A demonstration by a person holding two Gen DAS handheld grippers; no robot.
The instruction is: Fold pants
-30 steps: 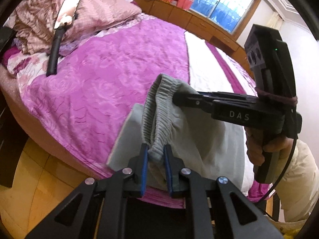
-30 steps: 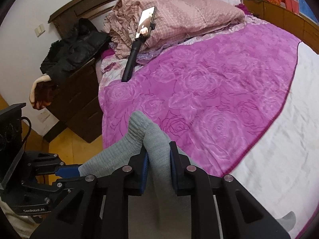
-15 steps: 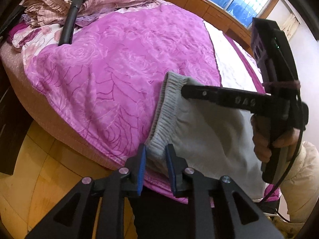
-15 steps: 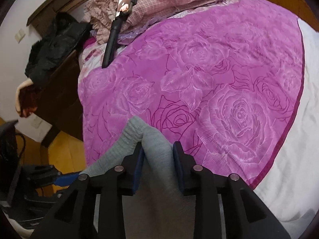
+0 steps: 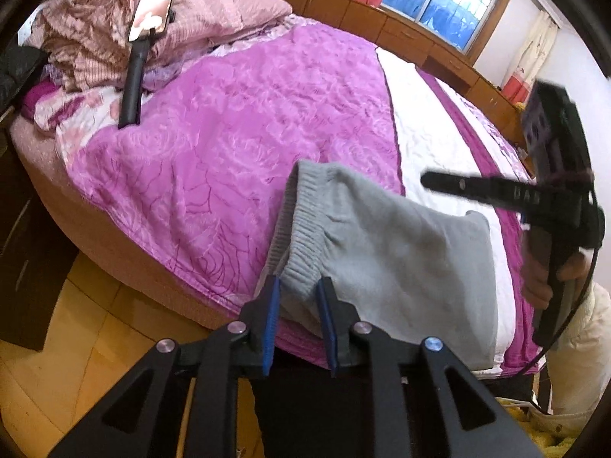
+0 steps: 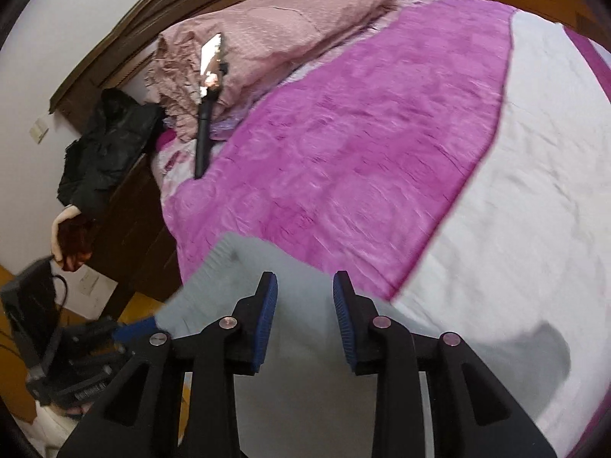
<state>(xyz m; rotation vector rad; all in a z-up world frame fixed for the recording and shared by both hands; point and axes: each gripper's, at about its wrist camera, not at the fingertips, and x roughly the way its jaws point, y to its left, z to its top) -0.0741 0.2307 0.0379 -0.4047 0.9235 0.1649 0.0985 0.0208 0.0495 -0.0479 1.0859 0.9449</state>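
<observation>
My left gripper (image 5: 298, 297) – clamped on the waistband of the grey pants (image 5: 385, 255) | my right gripper (image 6: 304, 297) – jaws apart, gripping nothing | pants draped over the bed's (image 5: 236, 175) near edge

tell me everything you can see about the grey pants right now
The grey pants look like soft knit fabric with a ribbed elastic waistband. They lie folded near the edge of the bed, over the purple quilt and the white sheet, with part hanging over the edge. The left tongs stand on either side of the waistband end, their blue pads touching or nearly touching it. The right tongs are open above the cloth, gripping nothing.
</observation>
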